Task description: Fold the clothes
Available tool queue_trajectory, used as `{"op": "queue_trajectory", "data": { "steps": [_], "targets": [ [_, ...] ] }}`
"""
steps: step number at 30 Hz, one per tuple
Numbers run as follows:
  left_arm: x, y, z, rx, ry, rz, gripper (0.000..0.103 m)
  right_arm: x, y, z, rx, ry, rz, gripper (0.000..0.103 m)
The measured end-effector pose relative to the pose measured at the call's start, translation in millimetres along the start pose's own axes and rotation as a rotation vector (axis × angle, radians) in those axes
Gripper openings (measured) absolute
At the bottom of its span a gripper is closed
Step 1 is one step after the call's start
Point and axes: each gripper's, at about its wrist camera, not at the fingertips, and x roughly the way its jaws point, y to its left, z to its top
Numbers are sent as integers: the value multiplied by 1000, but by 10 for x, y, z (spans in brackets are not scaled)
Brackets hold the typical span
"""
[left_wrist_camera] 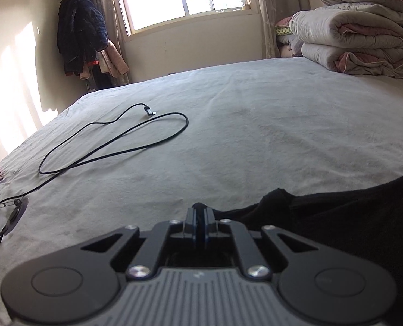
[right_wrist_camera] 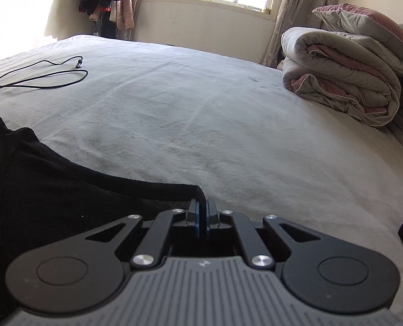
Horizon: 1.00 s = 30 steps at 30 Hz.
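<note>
A black garment point(left_wrist_camera: 337, 217) hangs stretched between my two grippers just above the grey bed sheet point(left_wrist_camera: 255, 125). In the left wrist view my left gripper point(left_wrist_camera: 200, 212) is shut on one edge of the garment, which runs off to the right. In the right wrist view my right gripper point(right_wrist_camera: 202, 206) is shut on another edge of the same black garment point(right_wrist_camera: 52, 184), which spreads to the left. Most of the garment is out of frame below.
A black cable point(left_wrist_camera: 114, 141) loops on the sheet at the left; it also shows in the right wrist view point(right_wrist_camera: 38, 78). Folded quilts and a pillow point(left_wrist_camera: 356, 43) are stacked at the right point(right_wrist_camera: 345, 76). Clothes point(left_wrist_camera: 84, 35) hang by the window.
</note>
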Motion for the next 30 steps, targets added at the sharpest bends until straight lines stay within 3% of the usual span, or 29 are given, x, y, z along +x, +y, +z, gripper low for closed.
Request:
{"op": "queue_trajectory", "data": {
  "steps": [2,3,5,6,7,8,13,18,23,30],
  "targets": [
    [-19,17,1,-9,19,-2,11,-3,-5,21,1,18,16,8],
    [-55,32,8,-18,16,-9,13,-26,-23,37,15,27,34,15],
    [-163,61,22,-29,13,-21,24,-96,-88,61,58,41,76,21],
    [-220,77,26,-30,11,-26,32,-142,-124,68,78,45,91,28],
    [-279,91,31,-31,9,-30,35,-195,-166,70,96,46,103,42],
    [-340,103,33,-31,10,-35,36,-247,-208,71,114,47,115,46],
    [-665,158,47,-63,27,-66,41,-567,-500,36,181,83,148,46],
    [-1003,82,6,-124,21,-147,51,-871,-963,-138,272,115,117,46],
    [-1247,-170,-46,-126,46,-206,51,-1071,-1370,-370,366,162,65,46],
    [-1345,-764,72,-69,66,-282,52,-1184,-1567,-631,465,205,101,46]
  ]
}}
